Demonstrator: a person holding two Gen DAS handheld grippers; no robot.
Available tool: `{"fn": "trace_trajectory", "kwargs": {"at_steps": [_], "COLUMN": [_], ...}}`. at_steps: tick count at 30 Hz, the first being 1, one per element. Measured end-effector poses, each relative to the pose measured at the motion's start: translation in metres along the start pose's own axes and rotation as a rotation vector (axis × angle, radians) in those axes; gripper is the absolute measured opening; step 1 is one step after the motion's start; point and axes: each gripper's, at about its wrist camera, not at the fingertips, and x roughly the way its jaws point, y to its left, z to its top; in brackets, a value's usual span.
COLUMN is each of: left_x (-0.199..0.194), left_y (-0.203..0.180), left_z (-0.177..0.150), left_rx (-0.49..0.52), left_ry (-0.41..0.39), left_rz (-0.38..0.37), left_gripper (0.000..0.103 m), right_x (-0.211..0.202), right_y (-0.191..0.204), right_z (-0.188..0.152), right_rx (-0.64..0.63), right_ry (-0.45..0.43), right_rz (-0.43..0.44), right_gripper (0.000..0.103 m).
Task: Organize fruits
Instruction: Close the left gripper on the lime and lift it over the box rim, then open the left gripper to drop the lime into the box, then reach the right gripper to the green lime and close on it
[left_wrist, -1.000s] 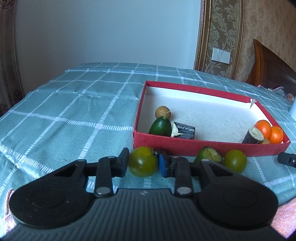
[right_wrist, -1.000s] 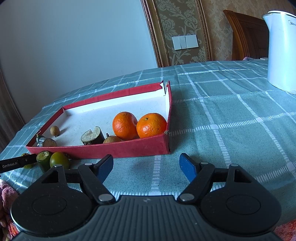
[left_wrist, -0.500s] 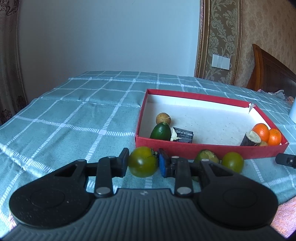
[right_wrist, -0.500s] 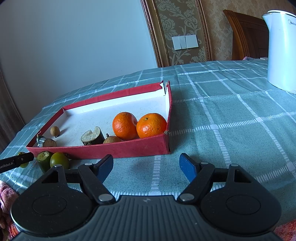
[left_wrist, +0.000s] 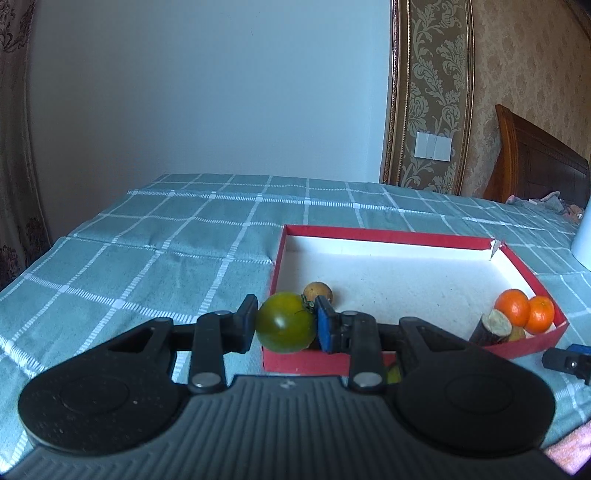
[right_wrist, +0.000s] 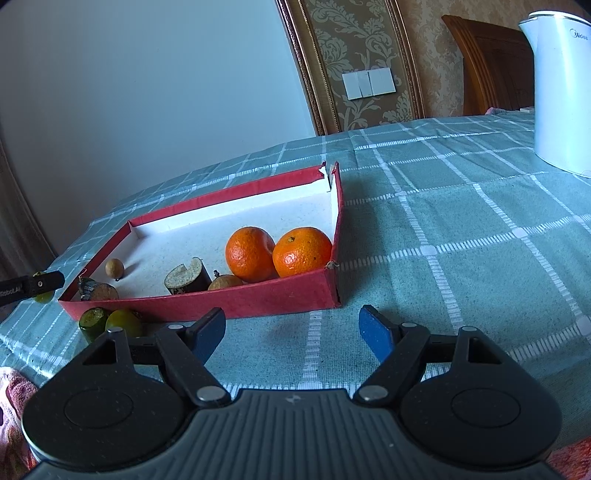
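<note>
Left gripper (left_wrist: 286, 323) jaws clamp round green tomato (left_wrist: 286, 322), stem rightward; right gripper (right_wrist: 293, 328) jaws apart.

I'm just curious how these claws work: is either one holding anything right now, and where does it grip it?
The left claw pinches a green tomato by its two opposite sides, stem toward the blue pad. The right claw is open and holds nothing.
</note>
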Motion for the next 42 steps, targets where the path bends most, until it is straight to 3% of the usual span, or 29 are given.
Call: {"fn": "trace_trajectory", "kwargs": {"at_steps": [8,12,17,26,29,31,36,42], "left_x": [0.041,0.046,0.038,-0.016,-0.030,-0.036,-0.032,-0.027], "left_y": [-0.010,-0.019,-0.021,-0.004,0.003,0.006,0.014,0.039], "left_z": [0.012,0.010,0.009,-0.013,-0.024,-0.032,-0.045,-0.045], "left_rx": [0.005,0.042,0.051,0.016,0.002,0.009,-0.015,-0.150], "left_ry": [0.050,0.036,0.028,-0.009,-0.008,-0.017,-0.018,0.000], "left_rz": [0.002,0.017,0.009,-0.020,0.000,0.017,0.050,0.035], "left_gripper": [0.030,0.044,0.045,0.073,0.087,0.092,0.093,0.096], "right_x": [-0.001,-0.002,-0.002,0.000,0.000,0.001,-0.007,-0.024], "right_y": [-0.004,-0.005,-0.006,-0.004,-0.002,0.001,0.024,0.069], "right_z": [0.000,0.000,0.000,0.000,0.000,0.001,-0.002,-0.002], "right_rx": [0.024,0.038,0.040,0.027,0.018,0.000,-0.136,-0.276], "right_ry": [-0.005,-0.008,-0.009,-0.005,-0.002,0.001,-0.032,-0.062], "right_rz": [0.023,0.034,0.035,0.025,0.018,0.009,0.029,0.083], "right_gripper": [0.082,0.082,0.083,0.083,0.083,0.083,0.083,0.083]}}
